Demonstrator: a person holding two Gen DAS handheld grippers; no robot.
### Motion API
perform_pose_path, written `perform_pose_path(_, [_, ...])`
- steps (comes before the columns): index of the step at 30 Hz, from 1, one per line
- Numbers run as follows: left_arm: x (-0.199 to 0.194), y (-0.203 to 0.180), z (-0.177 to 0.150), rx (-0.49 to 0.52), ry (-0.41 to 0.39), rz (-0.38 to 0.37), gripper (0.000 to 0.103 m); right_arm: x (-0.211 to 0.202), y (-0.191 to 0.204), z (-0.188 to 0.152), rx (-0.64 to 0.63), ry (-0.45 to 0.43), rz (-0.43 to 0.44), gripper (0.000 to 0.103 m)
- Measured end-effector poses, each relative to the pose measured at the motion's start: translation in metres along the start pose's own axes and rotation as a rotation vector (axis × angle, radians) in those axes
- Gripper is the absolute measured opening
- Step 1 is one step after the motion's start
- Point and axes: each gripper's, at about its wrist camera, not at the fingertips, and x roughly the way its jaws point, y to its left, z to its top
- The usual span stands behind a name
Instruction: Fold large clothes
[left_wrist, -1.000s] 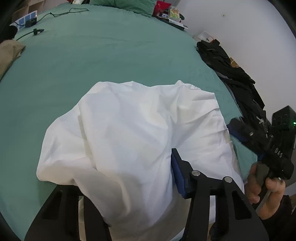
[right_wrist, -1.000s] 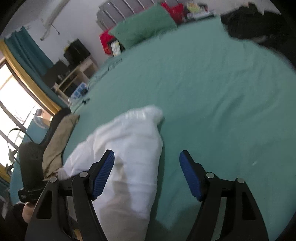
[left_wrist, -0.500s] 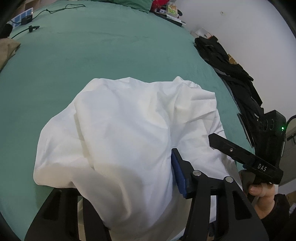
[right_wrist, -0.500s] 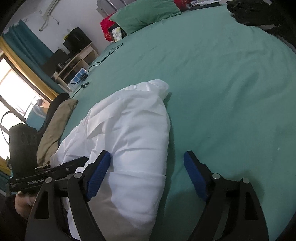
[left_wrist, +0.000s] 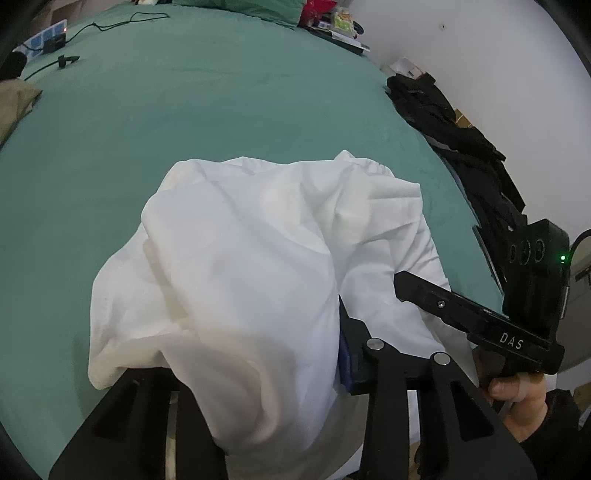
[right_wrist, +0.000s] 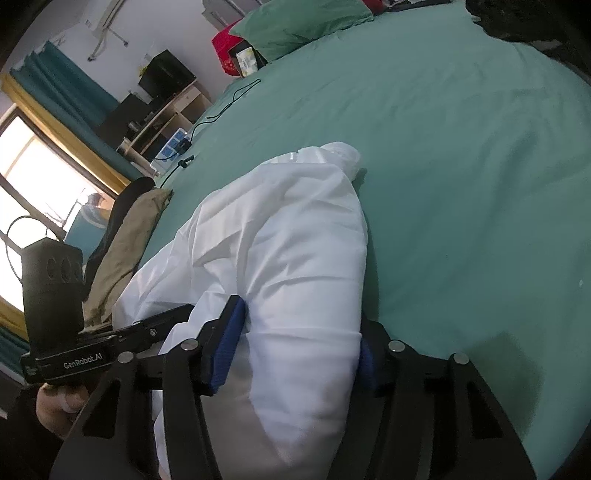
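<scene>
Gripping the white garment, both tools have just been closing.

A green bedsheet is spread wide. Black clothes are heaped at two o'clock, a cable at eleven, a tan garment at nine.

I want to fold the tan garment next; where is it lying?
In the right wrist view, the tan garment lies at the bed's left edge, left of the white garment.
</scene>
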Motion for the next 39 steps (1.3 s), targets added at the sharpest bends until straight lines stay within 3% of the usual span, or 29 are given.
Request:
perform_pose_path(3, [-0.002, 0.001, -0.001, -0.009, -0.007, -0.012, 0.039, 0.0, 0.0, -0.001, -0.013, -0.002, 0.002, 0.051])
perform_pose_path(6, [-0.006, -0.004, -0.001, -0.008, -0.011, -0.014, 0.032, -0.007, 0.005, -0.003, -0.028, -0.027, -0.01, 0.034])
perform_pose_path(9, [-0.012, -0.006, -0.001, -0.009, -0.028, -0.024, 0.025, -0.016, 0.012, -0.003, -0.049, -0.063, -0.018, 0.025])
perform_pose_path(22, [-0.046, -0.021, -0.002, 0.01, -0.084, -0.088, 0.021, -0.056, 0.039, -0.005, -0.108, -0.18, -0.022, 0.021])
perform_pose_path(31, [-0.091, -0.028, -0.001, 0.028, -0.167, -0.119, 0.021, -0.092, 0.064, -0.008, -0.126, -0.315, 0.077, 0.021])
perform_pose_path(39, [-0.134, 0.001, 0.002, 0.015, -0.242, -0.122, 0.021, -0.086, 0.103, 0.006, -0.191, -0.346, 0.109, 0.021])
